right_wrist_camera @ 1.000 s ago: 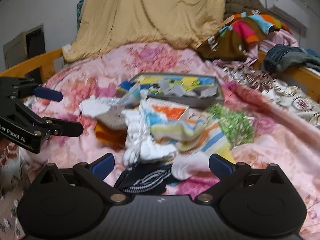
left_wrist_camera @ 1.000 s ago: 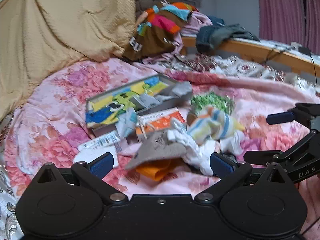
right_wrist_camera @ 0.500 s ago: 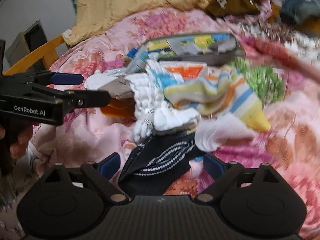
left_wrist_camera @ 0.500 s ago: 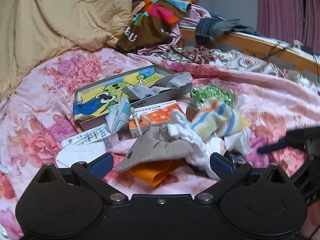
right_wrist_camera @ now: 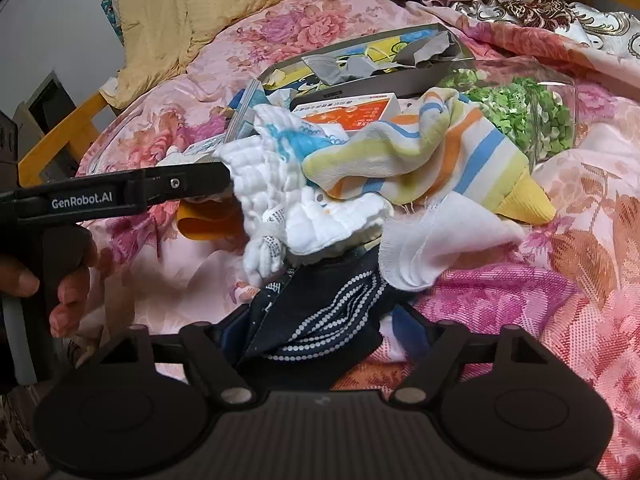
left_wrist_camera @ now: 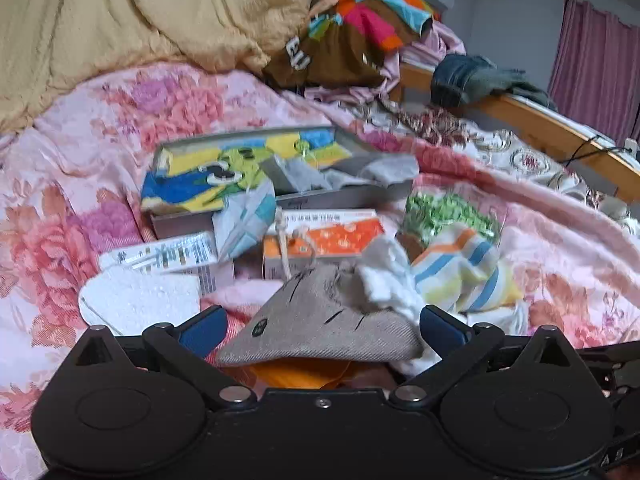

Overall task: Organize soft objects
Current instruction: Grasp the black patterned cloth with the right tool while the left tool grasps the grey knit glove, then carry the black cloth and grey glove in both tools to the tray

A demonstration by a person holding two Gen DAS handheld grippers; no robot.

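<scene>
A pile of soft things lies on the pink floral bedspread (left_wrist_camera: 68,208). In the left wrist view my left gripper (left_wrist_camera: 322,326) is open, its jaws on either side of a grey cloth pouch (left_wrist_camera: 320,320) that lies over an orange cloth (left_wrist_camera: 296,372). In the right wrist view my right gripper (right_wrist_camera: 324,330) is open around a dark navy dotted garment (right_wrist_camera: 324,320). Beyond it lie a white quilted cloth (right_wrist_camera: 280,196), a striped sock (right_wrist_camera: 420,160) and a white sock (right_wrist_camera: 436,244). The left gripper's arm (right_wrist_camera: 120,196) reaches in from the left.
A shallow grey box (left_wrist_camera: 256,168) with cartoon-print cloth stands behind the pile. An orange carton (left_wrist_camera: 324,236), a green-speckled bag (left_wrist_camera: 448,212) and a white foam piece (left_wrist_camera: 136,300) lie around it. A yellow blanket (left_wrist_camera: 120,20) and heaped clothes (left_wrist_camera: 352,40) lie at the back, by a wooden rail (left_wrist_camera: 552,128).
Both grippers have moved forward and down into the pile. The left now straddles the grey pouch. The right has closed in on the navy garment, its jaws narrower than before.
</scene>
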